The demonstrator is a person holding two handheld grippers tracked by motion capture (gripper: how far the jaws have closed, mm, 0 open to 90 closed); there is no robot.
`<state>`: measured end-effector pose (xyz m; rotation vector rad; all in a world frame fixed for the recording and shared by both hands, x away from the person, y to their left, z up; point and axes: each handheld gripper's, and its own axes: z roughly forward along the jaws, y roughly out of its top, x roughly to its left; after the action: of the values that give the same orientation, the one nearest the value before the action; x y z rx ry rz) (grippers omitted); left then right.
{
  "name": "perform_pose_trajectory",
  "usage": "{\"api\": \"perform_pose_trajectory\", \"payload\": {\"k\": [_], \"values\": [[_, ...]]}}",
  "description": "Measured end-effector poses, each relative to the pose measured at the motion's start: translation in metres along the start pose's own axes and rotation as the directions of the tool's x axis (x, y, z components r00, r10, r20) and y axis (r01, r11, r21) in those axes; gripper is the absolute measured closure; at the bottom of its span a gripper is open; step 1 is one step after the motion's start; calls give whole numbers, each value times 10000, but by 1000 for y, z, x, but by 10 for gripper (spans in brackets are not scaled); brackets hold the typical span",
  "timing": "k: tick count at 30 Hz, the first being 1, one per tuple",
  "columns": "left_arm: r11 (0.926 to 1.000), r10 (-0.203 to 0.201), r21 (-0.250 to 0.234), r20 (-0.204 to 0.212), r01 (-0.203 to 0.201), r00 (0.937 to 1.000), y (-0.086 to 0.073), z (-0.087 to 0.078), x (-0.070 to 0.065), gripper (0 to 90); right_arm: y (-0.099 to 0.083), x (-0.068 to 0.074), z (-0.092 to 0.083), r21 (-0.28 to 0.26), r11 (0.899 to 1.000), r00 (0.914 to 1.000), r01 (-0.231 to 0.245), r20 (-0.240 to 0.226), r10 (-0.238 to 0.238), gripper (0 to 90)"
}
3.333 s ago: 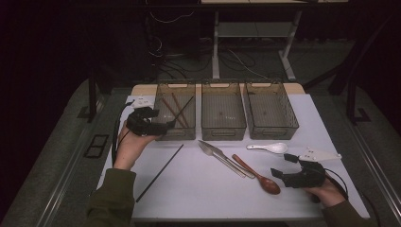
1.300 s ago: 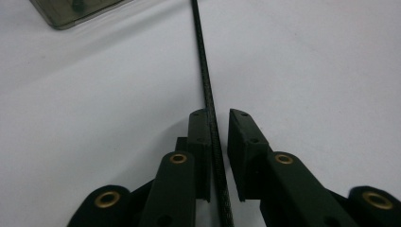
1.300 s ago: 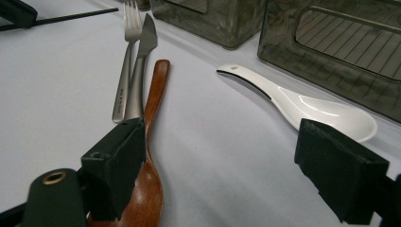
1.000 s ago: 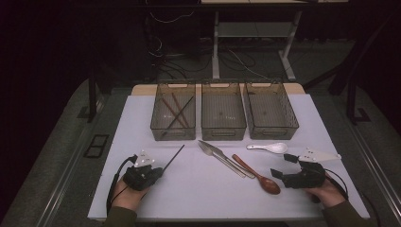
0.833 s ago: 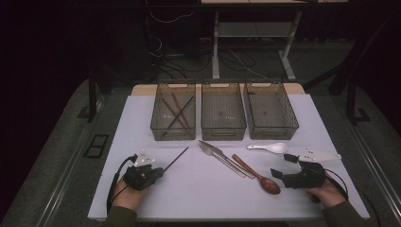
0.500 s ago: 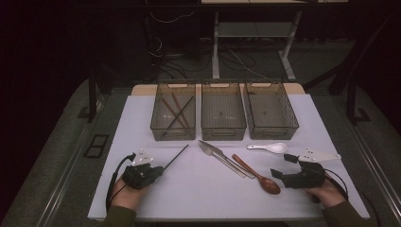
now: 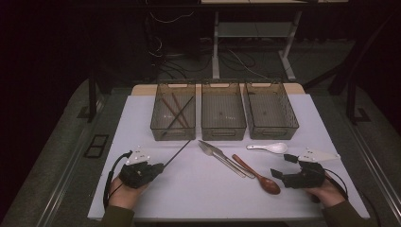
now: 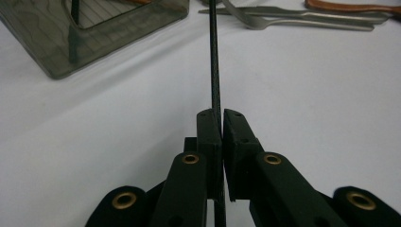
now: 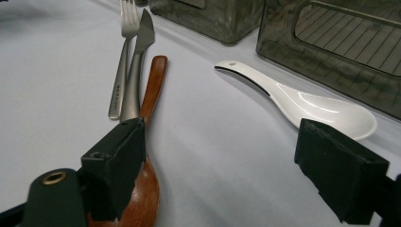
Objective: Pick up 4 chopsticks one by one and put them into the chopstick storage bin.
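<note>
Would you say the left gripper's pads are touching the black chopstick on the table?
Touching. In the left gripper view, the left gripper has its pads closed against the black chopstick with no gap showing on either side.

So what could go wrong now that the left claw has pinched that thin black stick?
The left claw is shut on the black chopstick at its very end, so the long free length could swing or slip out once lifted. Its far tip lies close to the left bin wall and may knock against it. The right claw stands open right beside the wooden spoon, and a careless move might nudge it into the fork and knife.
</note>
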<state>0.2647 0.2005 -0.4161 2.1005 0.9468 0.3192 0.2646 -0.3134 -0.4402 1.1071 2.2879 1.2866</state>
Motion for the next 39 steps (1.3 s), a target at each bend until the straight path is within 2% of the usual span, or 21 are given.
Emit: {"api": "perform_pose_trajectory", "payload": {"k": [7,10,15,20,26,31,39], "values": [[9997,174,-165,-94,-175,9998,10,-1,2,853,0,-1,-1,-43,10000,10000,17,-20,-17,171],[9991,168,-393,-91,-171,9998,17,-1,4,853,0,0,-1,-67,10000,10000,21,-65,-21,171],[9968,283,-744,-102,-290,9995,35,-3,6,853,0,-1,-1,-56,10000,10000,-59,-11,59,171],[9934,336,-1091,-75,-342,9994,56,-3,14,853,0,0,0,-36,10000,10000,-78,36,78,171],[9916,335,-1243,-75,-342,9994,86,3,30,854,0,-1,0,15,10000,10000,-90,42,89,171],[9912,258,-1290,-253,-288,9993,111,10,45,854,-1,-2,0,-29,9998,9998,-180,26,180,171],[9944,177,-1034,-545,-233,9984,143,25,70,853,-2,-2,-1,-67,9998,9998,-191,39,191,171]]}}
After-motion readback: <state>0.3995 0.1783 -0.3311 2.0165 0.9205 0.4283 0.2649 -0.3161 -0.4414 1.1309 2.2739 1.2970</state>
